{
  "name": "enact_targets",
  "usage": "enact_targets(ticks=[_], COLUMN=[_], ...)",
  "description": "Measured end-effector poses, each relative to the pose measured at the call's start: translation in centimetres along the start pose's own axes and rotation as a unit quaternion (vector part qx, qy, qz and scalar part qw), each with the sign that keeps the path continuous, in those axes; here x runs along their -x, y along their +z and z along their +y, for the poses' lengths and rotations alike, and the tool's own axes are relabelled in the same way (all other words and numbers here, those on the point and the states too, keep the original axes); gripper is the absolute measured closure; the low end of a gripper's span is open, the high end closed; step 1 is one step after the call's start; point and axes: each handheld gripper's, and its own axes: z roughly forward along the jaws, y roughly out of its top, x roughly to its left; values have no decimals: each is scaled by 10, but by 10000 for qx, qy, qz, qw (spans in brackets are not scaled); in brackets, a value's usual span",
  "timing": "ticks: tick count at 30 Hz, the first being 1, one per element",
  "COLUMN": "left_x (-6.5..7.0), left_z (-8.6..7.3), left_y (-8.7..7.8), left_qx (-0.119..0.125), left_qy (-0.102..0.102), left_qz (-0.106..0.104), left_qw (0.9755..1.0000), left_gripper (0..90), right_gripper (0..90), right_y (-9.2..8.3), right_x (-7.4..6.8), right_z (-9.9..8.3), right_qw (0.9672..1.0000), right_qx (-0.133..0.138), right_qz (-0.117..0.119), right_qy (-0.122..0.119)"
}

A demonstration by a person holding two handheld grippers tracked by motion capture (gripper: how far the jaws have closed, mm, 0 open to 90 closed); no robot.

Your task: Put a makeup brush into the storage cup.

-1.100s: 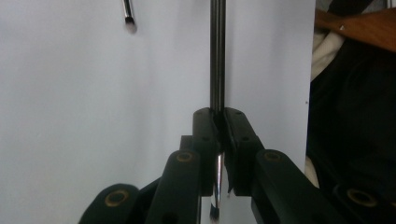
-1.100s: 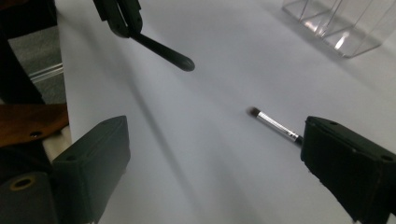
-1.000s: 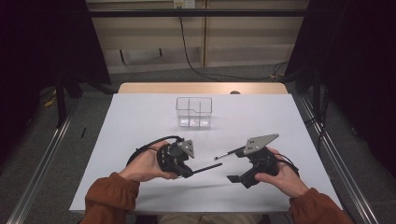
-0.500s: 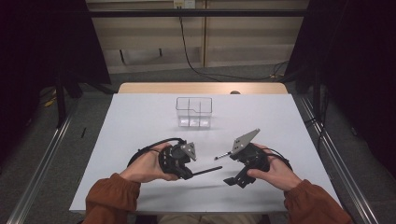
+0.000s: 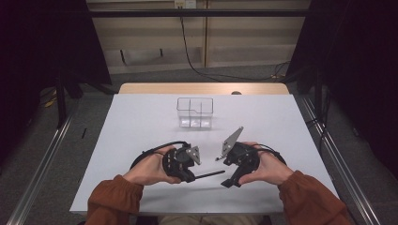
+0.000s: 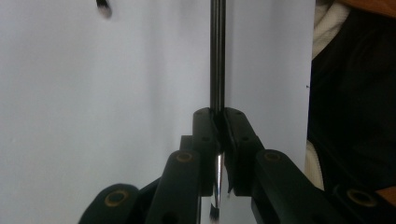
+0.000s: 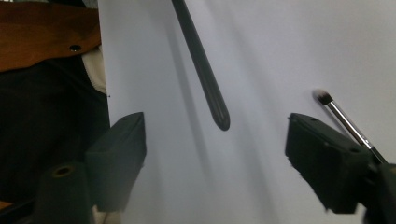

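I have the left gripper (image 5: 185,162) clamped on a thin black makeup brush (image 5: 209,175), its handle pointing toward my right gripper (image 5: 233,164), whose jaws stand wide apart with nothing between them. Both hover over the white table (image 5: 141,122), on my side of the clear divided organizer (image 5: 195,112), well apart from it.

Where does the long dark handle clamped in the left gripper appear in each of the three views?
High view: dark handle lies low between the hands, pointing from the left gripper toward the right one.
Left gripper view: it runs straight up from the shut jaws to the top edge.
Right gripper view: it slants down from the top, ending above the open right gripper.
Shared landmark: the white table.
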Motion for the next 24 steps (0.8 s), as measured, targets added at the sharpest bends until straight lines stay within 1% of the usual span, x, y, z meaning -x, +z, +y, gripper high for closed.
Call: enact_targets(ticks=[2, 3, 4, 5, 7, 9, 11, 12, 14, 15, 16, 17, 18, 20, 21, 23, 24], left_x=[1, 0, 1, 1, 3, 4, 4, 4, 5, 5, 5, 5, 5, 5, 4, 4, 4], left_z=[0, 0, 0, 1, 2, 3, 3, 4, 4, 4, 4, 4, 4, 4, 4, 4, 4], left_y=[0, 0, 0, 0, 1, 1, 2, 2, 2, 3, 3, 3, 3, 4, 4, 4, 5], left_qx=[-6, -35, 5, 9, -14, -4, 26, 20, -20, -16, -21, -18, -28, -18, -28, -23, -22], left_qy=[-7, 38, -3, -1, 45, 57, 75, 110, 154, 149, 152, 144, 147, 130, 168, 146, 162], left_qz=[-1, 9, -3, 3, 21, -17, 53, 56, 1, -12, -5, 1, -6, -12, -2, -32, 1], left_qw=[10000, 10000, 10000, 10000, 10000, 10000, 10000, 9999, 9999, 9999, 9999, 9999, 9999, 9999, 9999, 9999, 9999], left_gripper=[840, 840, 840, 840, 841, 840, 840, 840, 841, 840, 841, 840, 841, 840, 841, 840, 840], right_gripper=[282, 304, 345, 378, 449, 468, 495, 515, 540, 542, 555, 574, 582, 598, 602, 618, 629], right_y=[1, 2, 3, 3, 5, 6, 6, 7, 8, 8, 9, 10, 11, 13, 13, 14, 15], right_x=[1, 1, 1, 1, 2, 2, 3, 3, 3, 2, 1, 0, 0, -1, -1, -1, -1], right_z=[4, 5, 7, 8, 10, 12, 13, 14, 15, 16, 17, 18, 19, 20, 20, 20, 21], right_qw=[9999, 9998, 9997, 9996, 9992, 9991, 9991, 9991, 9988, 9987, 9984, 9983, 9981, 9980, 9978, 9979, 9978], right_qx=[-137, -184, -237, -249, -297, -337, -361, -344, -364, -401, -436, -467, -466, -493, -515, -516, -510], right_qz=[28, 43, 81, 86, 197, 188, 190, 159, 206, 208, 202, 197, 230, 207, 232, 201, 235], right_qy=[-32, -46, -65, -81, -164, -153, -143, -183, -241, -233, -293, -288, -320, -341, -334, -349, -348])
